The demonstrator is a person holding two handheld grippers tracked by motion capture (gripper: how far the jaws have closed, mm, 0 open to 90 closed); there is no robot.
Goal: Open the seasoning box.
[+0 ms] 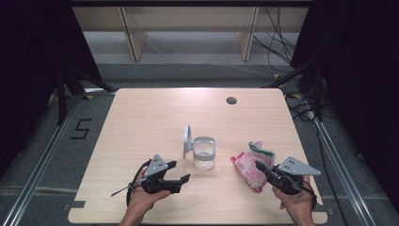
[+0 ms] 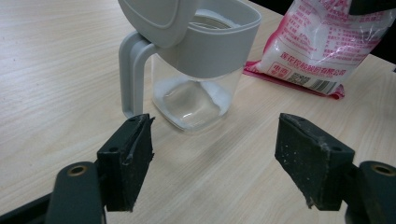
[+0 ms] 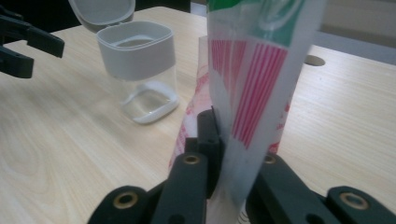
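Note:
A clear jar with a grey collar and a flipped-up grey lid stands at the table's middle; a little white powder lies in its bottom. My left gripper is open, just left of and nearer than the jar, jaws apart with nothing between them. A pink-and-white plastic bag with a green top rests right of the jar. My right gripper is shut on the bag, holding it upright by its edge. The jar stands left of the bag in the right gripper view.
The light wooden table has a round grey cable hole at the far right. Black metal frames and cables lie beyond the table's sides. A wooden shelf unit stands at the back.

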